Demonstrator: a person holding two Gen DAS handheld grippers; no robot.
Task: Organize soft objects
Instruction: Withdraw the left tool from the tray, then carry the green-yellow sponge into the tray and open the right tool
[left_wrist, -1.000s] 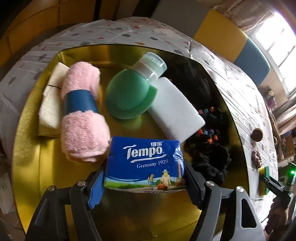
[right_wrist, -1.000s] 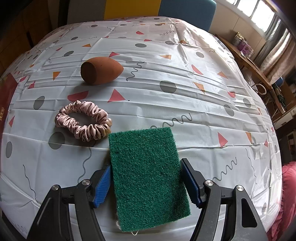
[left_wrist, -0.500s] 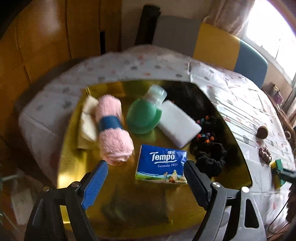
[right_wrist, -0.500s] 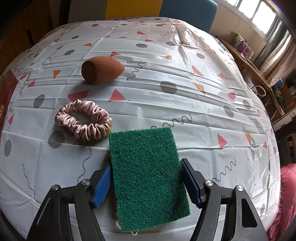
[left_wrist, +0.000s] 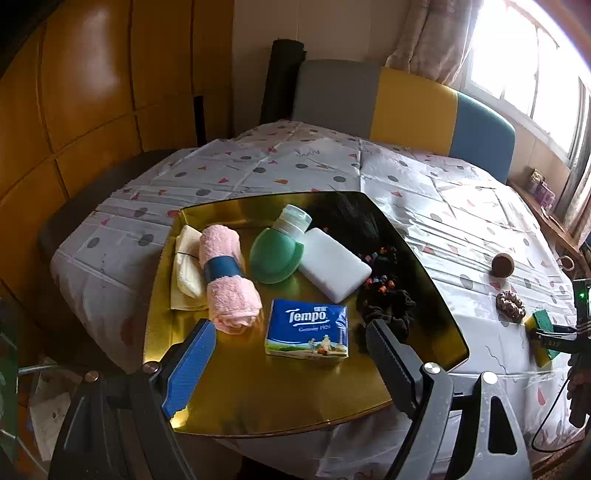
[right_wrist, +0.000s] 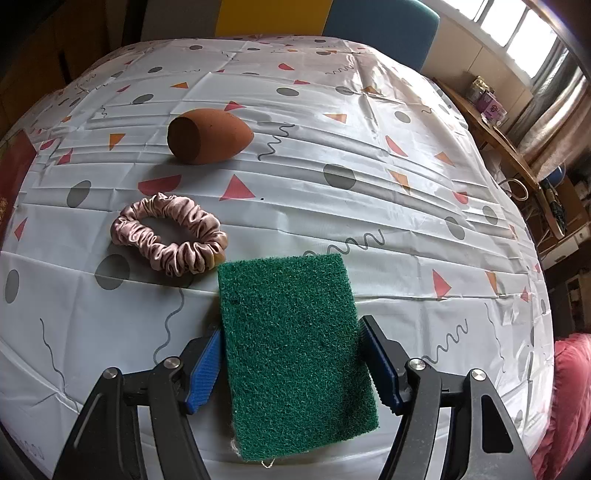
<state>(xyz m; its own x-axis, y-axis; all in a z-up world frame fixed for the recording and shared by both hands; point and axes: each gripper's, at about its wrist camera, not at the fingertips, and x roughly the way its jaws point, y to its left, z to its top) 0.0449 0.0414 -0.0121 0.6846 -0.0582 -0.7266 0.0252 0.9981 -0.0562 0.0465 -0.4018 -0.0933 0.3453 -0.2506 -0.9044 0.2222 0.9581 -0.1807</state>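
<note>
With the blue Tempo tissue pack set down on the gold tray among other soft items, the left gripper is spread empty, while the green scouring sponge is clasped by the right gripper, seemingly for tray transfer.

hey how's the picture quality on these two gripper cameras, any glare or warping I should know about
Left wrist view: the window is blown out white, the gold tray is mirror-shiny with dark reflections, and fisheye bending curves the wall panels. Right wrist view: even daylight, green scouring pad sharp, soft sheen on the tablecloth, edges bowed and dark at the corners.
</note>
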